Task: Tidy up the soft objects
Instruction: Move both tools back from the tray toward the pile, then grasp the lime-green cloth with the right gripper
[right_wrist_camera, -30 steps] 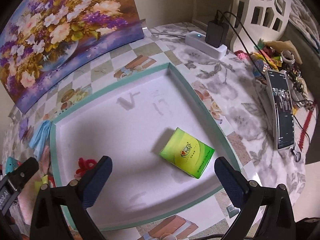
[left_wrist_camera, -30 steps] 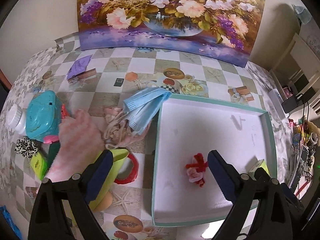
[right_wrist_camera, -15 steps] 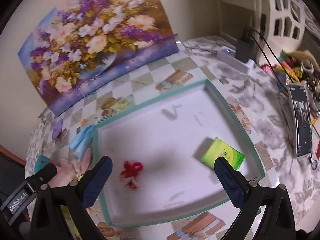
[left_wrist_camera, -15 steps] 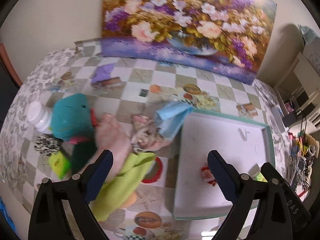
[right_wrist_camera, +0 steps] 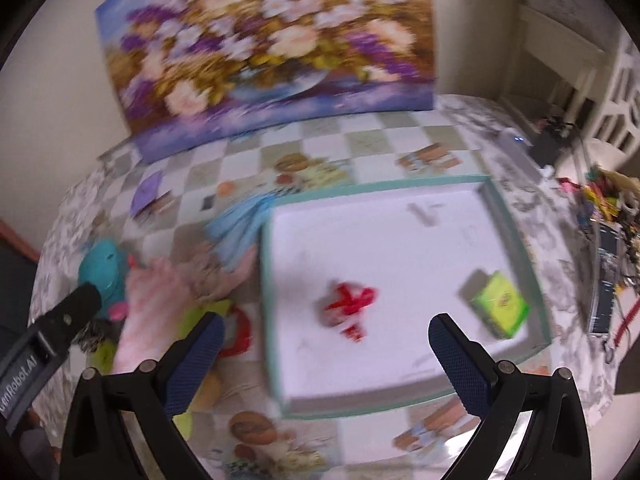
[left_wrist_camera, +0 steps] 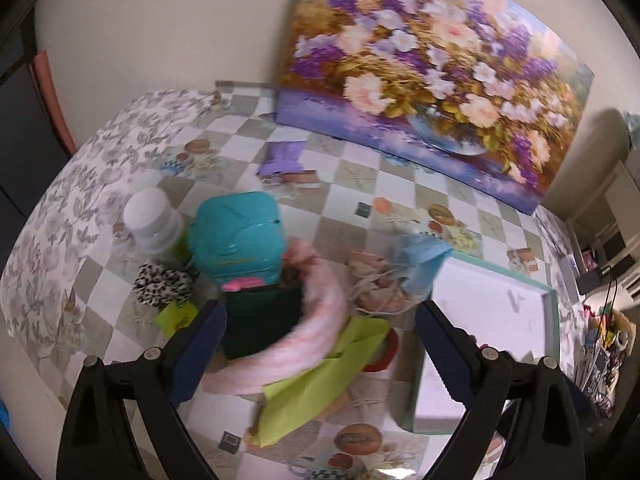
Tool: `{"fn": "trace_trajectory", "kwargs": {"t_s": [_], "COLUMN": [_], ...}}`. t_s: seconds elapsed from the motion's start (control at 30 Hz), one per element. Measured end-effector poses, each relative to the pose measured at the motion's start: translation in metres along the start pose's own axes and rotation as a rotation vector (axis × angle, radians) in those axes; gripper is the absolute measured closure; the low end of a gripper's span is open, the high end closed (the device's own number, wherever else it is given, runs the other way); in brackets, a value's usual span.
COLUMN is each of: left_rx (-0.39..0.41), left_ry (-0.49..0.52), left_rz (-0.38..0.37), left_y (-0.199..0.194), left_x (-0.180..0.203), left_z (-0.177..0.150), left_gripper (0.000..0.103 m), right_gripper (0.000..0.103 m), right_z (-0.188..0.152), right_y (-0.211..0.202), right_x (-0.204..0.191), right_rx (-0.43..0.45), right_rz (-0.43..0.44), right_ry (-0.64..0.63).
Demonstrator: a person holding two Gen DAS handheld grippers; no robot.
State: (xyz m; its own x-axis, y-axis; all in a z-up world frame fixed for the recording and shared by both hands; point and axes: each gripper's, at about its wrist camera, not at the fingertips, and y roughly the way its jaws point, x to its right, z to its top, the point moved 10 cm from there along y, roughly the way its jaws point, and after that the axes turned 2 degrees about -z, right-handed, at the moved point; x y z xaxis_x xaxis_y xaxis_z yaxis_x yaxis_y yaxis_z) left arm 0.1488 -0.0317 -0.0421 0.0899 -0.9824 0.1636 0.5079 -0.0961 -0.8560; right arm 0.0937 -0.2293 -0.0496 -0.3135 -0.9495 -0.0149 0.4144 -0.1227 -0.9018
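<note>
My left gripper (left_wrist_camera: pixel 320 344) is open and empty above a heap left of the tray: a lime green cloth (left_wrist_camera: pixel 320 376), a pink fluffy piece (left_wrist_camera: pixel 316 320) around something dark green, a beige cloth (left_wrist_camera: pixel 376 280) and a blue face mask (left_wrist_camera: pixel 420 260). The white tray with a teal rim (right_wrist_camera: pixel 272 304) holds a red bow (right_wrist_camera: pixel 352 304) and a green tissue pack (right_wrist_camera: pixel 500 304). My right gripper (right_wrist_camera: pixel 324 356) is open and empty above the tray's near left edge. The mask (right_wrist_camera: pixel 240 224) shows in the right wrist view too.
A teal toy (left_wrist_camera: pixel 236 236), a white-capped bottle (left_wrist_camera: pixel 152 216), a leopard scrunchie (left_wrist_camera: pixel 160 284) and a red ring (left_wrist_camera: pixel 384 356) lie left of the tray. A flower painting (left_wrist_camera: pixel 432 48) leans on the wall. A phone (right_wrist_camera: pixel 604 276) and clutter lie right.
Both grippers have pulled back and swung left, so the heap is now under the left gripper. The pink fluffy piece and green cloth shifted. Both views are blurred by motion.
</note>
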Motion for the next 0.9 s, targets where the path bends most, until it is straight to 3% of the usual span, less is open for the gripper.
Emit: {"fn": "trace_trajectory", "kwargs": {"t_s": [0.37,0.5,0.73,0.9], "left_rx": [-0.068,-0.109,-0.107,-0.095], "left_ry": [-0.114,-0.155,-0.202,-0.15], "left_rz": [0.072,0.085,0.067,0.064], "left_y": [0.019,0.036,0.046,0.047], "left_x": [-0.081,-0.101,-0.109,-0.101], "left_z": [-0.019,-0.031,-0.036,-0.033], "left_gripper": [0.007,0.005,0.002,0.002], "right_gripper": [0.0,0.0,0.0,0.005], "right_z": [-0.036,-0.058,-0.073,-0.075], "right_y": [0.016,0.042,0.061,0.068], "right_x": [-0.085,-0.094,-0.108,-0.119], "right_rx": [-0.074,-0.152,-0.2,-0.194], "right_rz": [0.168,0.146,0.192,0.199], "right_ry": [-0.156,-0.189,-0.196,-0.214]}}
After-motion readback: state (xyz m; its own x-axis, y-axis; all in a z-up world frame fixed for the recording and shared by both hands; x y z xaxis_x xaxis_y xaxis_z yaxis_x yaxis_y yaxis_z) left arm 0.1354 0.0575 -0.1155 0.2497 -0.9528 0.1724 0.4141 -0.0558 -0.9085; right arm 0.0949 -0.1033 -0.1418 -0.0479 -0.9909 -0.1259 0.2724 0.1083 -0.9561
